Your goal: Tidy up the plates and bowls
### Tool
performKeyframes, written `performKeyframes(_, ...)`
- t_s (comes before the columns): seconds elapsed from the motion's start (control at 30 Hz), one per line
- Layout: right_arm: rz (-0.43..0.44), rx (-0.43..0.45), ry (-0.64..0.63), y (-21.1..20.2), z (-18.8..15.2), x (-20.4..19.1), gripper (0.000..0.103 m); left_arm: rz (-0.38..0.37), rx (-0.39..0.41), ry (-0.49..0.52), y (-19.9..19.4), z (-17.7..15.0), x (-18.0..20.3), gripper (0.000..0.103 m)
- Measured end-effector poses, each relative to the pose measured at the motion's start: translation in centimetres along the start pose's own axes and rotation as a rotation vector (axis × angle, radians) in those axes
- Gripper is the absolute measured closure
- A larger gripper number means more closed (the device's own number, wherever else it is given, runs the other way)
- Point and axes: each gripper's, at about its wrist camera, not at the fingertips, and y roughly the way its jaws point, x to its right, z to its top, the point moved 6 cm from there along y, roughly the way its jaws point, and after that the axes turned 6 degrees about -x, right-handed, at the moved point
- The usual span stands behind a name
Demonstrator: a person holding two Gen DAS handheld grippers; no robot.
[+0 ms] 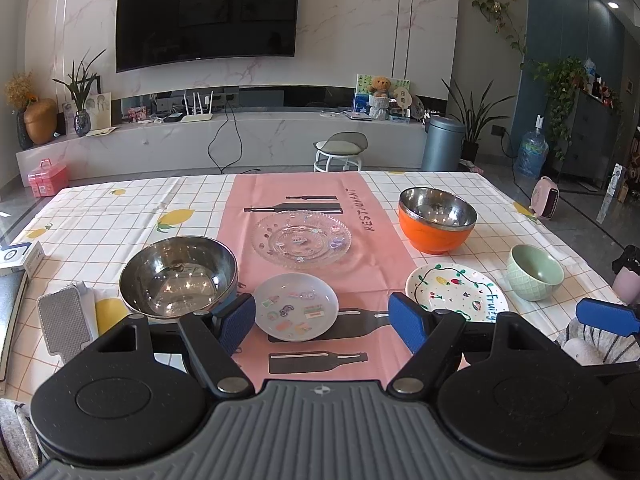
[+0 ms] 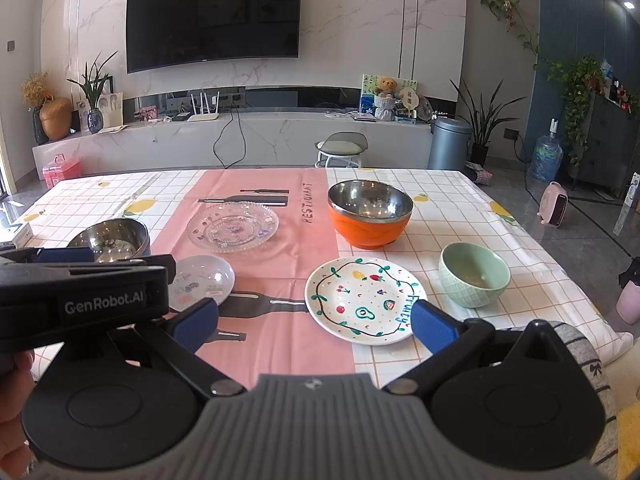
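Both grippers hang low over the near edge of the surface (image 1: 120,208), and neither holds anything. The left gripper (image 1: 322,318) has its blue pads spread wide, with a small grey plate (image 1: 296,306) dotted with stickers lying just ahead, between them. The right gripper (image 2: 314,326) is spread just as wide; a white plate (image 2: 362,300) painted with fruit and a green vine border lies just ahead of it, close to its right-hand pad.

Just ahead of the left gripper's left-hand pad stands a steel bowl (image 1: 178,276) with a dark outer shell, almost touching the pad. To the right of the white plate, beyond the right gripper's right-hand pad, sits a pale green bowl (image 2: 474,274) with a textured outside.

Further ahead of the left gripper, on the pink runner (image 1: 300,196) printed with bottle shapes, lies a clear glass plate (image 1: 302,238) with a beaded rim. Ahead of the right gripper, past the white plate, stands an orange bowl (image 2: 370,214) with a steel lining, on the checked lemon cloth.

Beyond the surface are a stool (image 1: 340,150), a long marble cabinet and a wall-mounted television (image 1: 208,12).
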Motion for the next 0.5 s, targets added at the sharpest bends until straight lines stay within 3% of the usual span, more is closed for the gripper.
performKeyframes(0.5,-0.003,-0.012,0.001,0.10,-0.14,-0.04,0.003,0.002,-0.006,0.002,0.13,-0.05,-0.01,0.014)
